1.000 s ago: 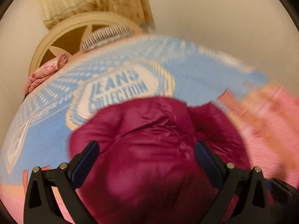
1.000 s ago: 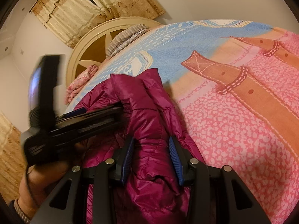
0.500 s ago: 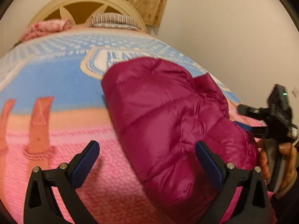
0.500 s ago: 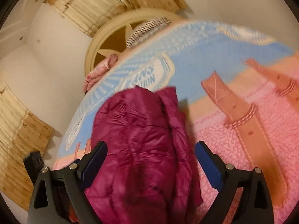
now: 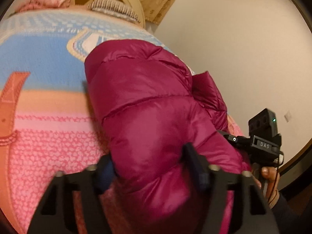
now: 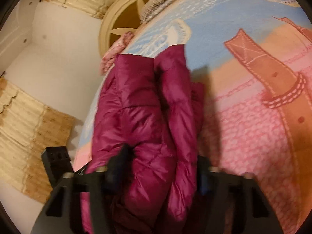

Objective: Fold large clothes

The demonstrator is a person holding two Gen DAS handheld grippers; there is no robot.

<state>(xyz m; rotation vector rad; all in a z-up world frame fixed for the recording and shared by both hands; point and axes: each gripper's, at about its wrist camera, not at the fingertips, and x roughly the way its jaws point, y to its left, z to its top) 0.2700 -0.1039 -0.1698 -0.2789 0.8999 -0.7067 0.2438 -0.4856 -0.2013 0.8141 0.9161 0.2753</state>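
Magenta puffer jacket (image 5: 156, 117) bunched between both hand-held grippers' fingers, left (image 5: 150, 167) and right (image 6: 161, 167); each clamping it

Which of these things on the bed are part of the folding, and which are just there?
In the job:
magenta puffer jacket
left gripper
right gripper

Just there:
patterned bedspread
striped pillow
pink cloth
headboard
curtains

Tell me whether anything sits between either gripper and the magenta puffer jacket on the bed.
Nothing visible does. The left gripper and the right gripper each already have their fingers around the near end of the magenta quilted puffer jacket, which lies folded on the pink and blue patterned bedspread.
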